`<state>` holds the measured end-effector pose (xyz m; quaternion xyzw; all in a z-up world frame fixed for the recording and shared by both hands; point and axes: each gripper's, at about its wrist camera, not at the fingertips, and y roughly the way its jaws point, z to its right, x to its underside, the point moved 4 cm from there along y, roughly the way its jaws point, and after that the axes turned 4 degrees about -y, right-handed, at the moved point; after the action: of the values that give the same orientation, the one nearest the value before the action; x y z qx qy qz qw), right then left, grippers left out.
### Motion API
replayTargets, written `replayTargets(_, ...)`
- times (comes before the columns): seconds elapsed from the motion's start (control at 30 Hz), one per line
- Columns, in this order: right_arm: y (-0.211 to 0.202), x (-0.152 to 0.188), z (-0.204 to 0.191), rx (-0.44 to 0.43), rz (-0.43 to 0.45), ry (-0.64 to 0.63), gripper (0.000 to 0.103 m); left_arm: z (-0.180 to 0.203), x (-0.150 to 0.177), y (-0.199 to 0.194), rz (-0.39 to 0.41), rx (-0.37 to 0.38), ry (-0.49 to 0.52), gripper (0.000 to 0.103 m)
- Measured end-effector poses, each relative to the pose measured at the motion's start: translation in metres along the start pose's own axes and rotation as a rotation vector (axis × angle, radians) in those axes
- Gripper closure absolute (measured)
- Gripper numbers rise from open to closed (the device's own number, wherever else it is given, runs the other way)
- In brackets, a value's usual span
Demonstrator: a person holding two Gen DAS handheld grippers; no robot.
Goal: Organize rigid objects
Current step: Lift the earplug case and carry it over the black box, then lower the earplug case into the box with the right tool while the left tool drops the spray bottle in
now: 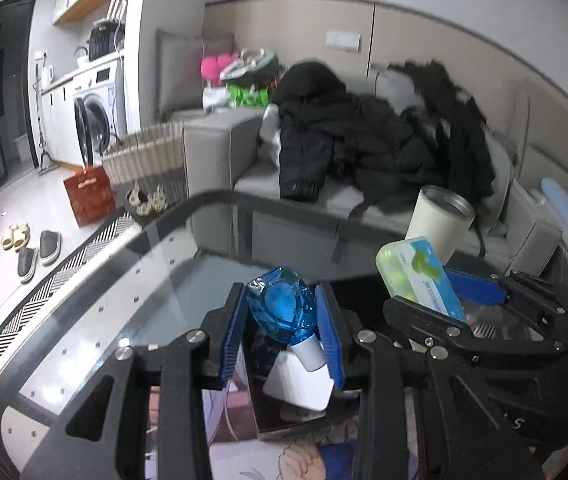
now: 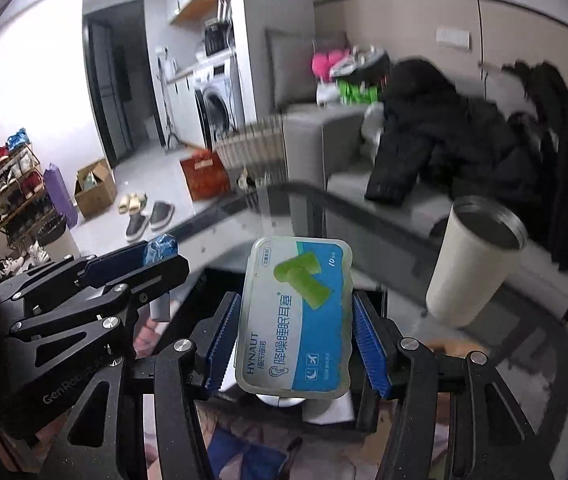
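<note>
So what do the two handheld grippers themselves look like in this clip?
Both match: the left gripper and right gripper have black angular linkage frames with triangular cutouts and silver screw heads. Their fingers carry ribbed blue pads. White lettering marks the left gripper's frame. No cables or sleeves show.

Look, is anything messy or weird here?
Yes. Black jackets lie heaped on the grey sofa, and slippers are scattered on the floor. The cream steel-rimmed cup only looks tilted, probably from the fisheye lens.

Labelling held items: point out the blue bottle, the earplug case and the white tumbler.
blue bottle (image 1: pixel 282 308): left wrist view, its faceted blue body.
earplug case (image 2: pixel 295 316): right wrist view, middle of its printed label.
white tumbler (image 2: pixel 471 272): right wrist view, its outer wall.
</note>
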<state>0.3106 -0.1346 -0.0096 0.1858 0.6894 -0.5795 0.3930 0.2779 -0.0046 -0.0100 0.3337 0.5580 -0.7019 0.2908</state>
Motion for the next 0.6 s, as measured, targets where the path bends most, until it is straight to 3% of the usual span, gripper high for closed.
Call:
replayTargets(0.23, 0.037, 0.021, 0.006, -0.033, -0.171, 0.037, 0.047, -0.001, 0.019, 0.031, -0.172, 0.013, -0.028, 0.070)
replayTargets(0.6, 0.053, 0.034, 0.012, -0.069, -0.226, 0.076, 0.047, 0.001, 0.024, 0.039, -0.215, 0.019, -0.014, 0.069)
